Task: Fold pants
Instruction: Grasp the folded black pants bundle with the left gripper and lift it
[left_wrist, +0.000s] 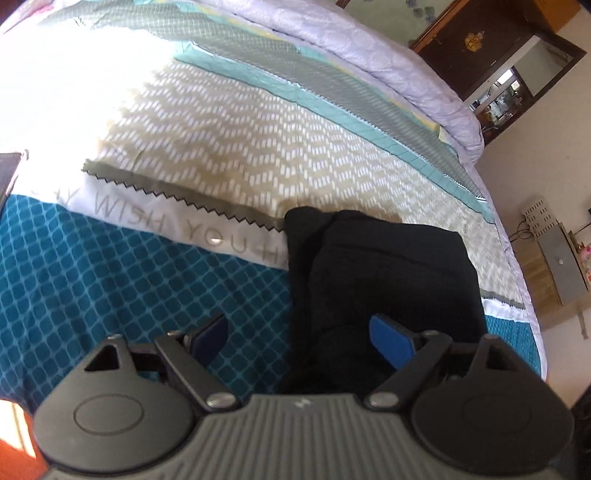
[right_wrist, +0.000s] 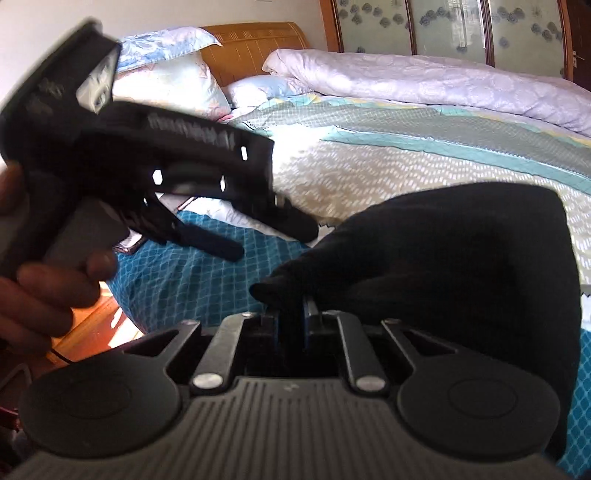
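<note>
The black pants lie folded into a thick bundle on the bed, near its right edge. My left gripper hovers open and wide above the bundle's near end, one blue pad over the cloth and the other over the bedspread. In the right wrist view the pants fill the right middle. A fold of their near left edge runs between the narrow fingers of my right gripper, which is shut on it. The left gripper, held by a hand, appears blurred at the left.
The bedspread is blue with a lattice pattern near me, then white and beige. A rolled lilac quilt and pillows lie at the far side by a wooden headboard. The bed's edge drops off at the right, toward a power strip on the floor.
</note>
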